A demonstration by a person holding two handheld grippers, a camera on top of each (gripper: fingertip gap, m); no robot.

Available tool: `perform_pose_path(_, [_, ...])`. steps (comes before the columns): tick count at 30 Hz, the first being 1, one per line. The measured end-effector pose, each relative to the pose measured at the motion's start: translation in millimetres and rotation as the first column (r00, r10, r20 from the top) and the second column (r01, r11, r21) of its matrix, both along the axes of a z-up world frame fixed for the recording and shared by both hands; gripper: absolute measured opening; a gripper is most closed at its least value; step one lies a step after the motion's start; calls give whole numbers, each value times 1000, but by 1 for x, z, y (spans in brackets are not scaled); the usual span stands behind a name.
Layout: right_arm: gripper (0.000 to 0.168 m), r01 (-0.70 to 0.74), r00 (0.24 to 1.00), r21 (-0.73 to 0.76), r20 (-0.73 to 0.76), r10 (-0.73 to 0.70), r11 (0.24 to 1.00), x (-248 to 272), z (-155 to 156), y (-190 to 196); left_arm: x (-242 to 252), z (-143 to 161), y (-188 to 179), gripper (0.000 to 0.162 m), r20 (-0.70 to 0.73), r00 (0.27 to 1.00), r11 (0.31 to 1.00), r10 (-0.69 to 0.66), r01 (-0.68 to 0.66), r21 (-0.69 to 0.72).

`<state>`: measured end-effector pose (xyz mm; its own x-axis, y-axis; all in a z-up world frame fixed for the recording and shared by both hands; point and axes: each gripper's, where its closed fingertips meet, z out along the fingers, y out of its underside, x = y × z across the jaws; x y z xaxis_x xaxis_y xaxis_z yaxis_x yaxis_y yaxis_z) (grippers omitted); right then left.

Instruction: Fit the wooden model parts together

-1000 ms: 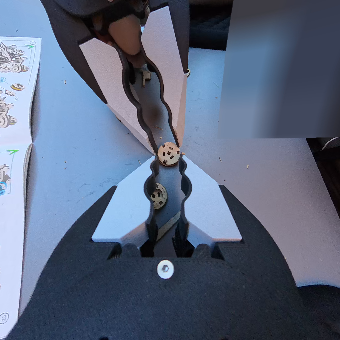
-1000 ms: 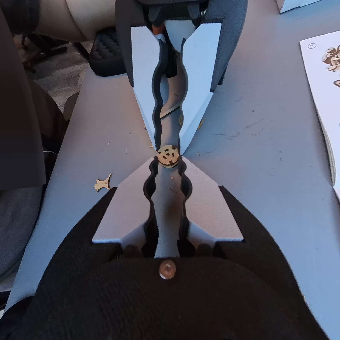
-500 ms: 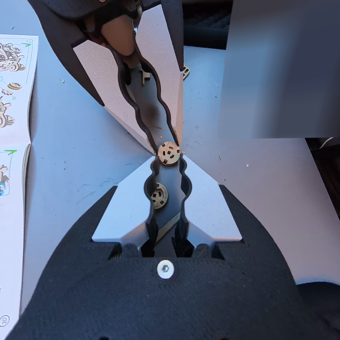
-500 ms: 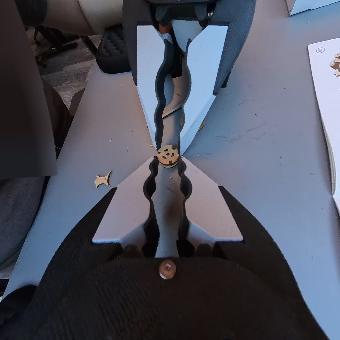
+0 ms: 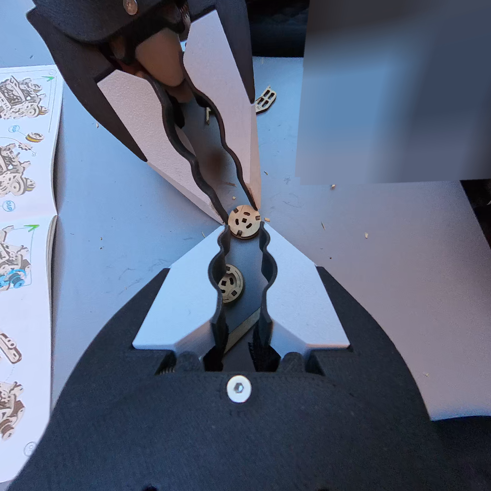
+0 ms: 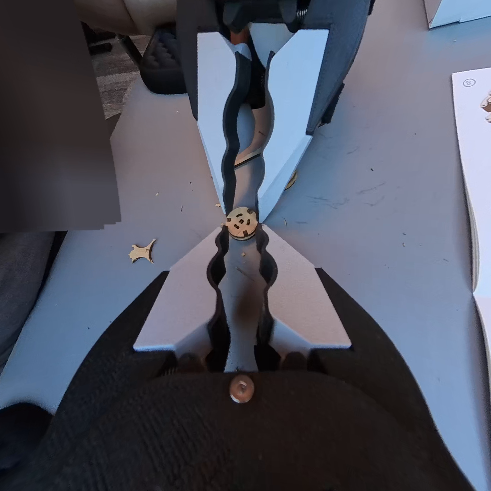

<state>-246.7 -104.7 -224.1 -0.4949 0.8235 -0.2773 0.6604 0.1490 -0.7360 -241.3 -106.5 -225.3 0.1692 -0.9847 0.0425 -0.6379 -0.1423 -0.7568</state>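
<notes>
A small round wooden disc stack [image 5: 244,222] with slots is held just above the grey table [image 5: 106,212]. My left gripper [image 5: 244,229] is shut on its near edge. My right gripper [image 5: 239,212] comes in from the far side and is shut on the opposite edge. In the right wrist view the disc stack [image 6: 241,222] shows two layers between my right gripper [image 6: 243,231] and the left gripper [image 6: 242,211]. Another slotted wooden disc [image 5: 230,287] lies on the table under my left fingers.
An open instruction booklet [image 5: 24,186] lies at the left and shows in the right wrist view [image 6: 478,186]. Loose wooden parts [image 5: 265,99] [image 6: 142,252] and splinters lie on the table. A wooden sheet edge [image 5: 243,330] lies under the left gripper. A white box [image 6: 457,13] stands far off. Less than 4 cm separates the two grippers' tips.
Both grippers keep hold of the disc stack. The right gripper has tilted up more steeply over it, and the left gripper looks a little nearer in the right wrist view.
</notes>
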Motion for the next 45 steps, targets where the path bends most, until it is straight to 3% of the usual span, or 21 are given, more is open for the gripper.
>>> perform_pose_path(13, [25,3,995,76,-102,5,997,3,6,-4,3,3,-4,19,-2,1000,1000,0,0,27])
perform_pose_path(15, [24,16,990,47,-144,-9,999,1,15,-4,0,5,-2,29,-10,1000,999,16,-16,38])
perform_pose_path(17, [24,50,986,47,-164,-42,998,-2,19,2,-3,9,1,27,4,1000,998,27,-28,53])
perform_pose_path(20, [14,46,987,82,-160,-32,996,2,17,5,-7,8,1,26,-1,1000,999,29,-29,36])
perform_pose_path(25, [14,84,993,127,-94,-72,988,-1,4,7,-9,-1,3,25,-36,998,999,45,-44,24])
perform_pose_path(31, [18,150,987,126,-80,-141,981,-10,3,8,-5,9,9,26,-17,997,994,79,-78,72])
perform_pose_path(35, [23,169,984,86,-69,-164,982,-11,3,9,-3,12,4,12,-18,999,993,41,-39,113])
perform_pose_path(45, [30,179,983,66,-62,-175,982,-10,3,10,1,3,-2,26,-62,998,988,0,9,155])
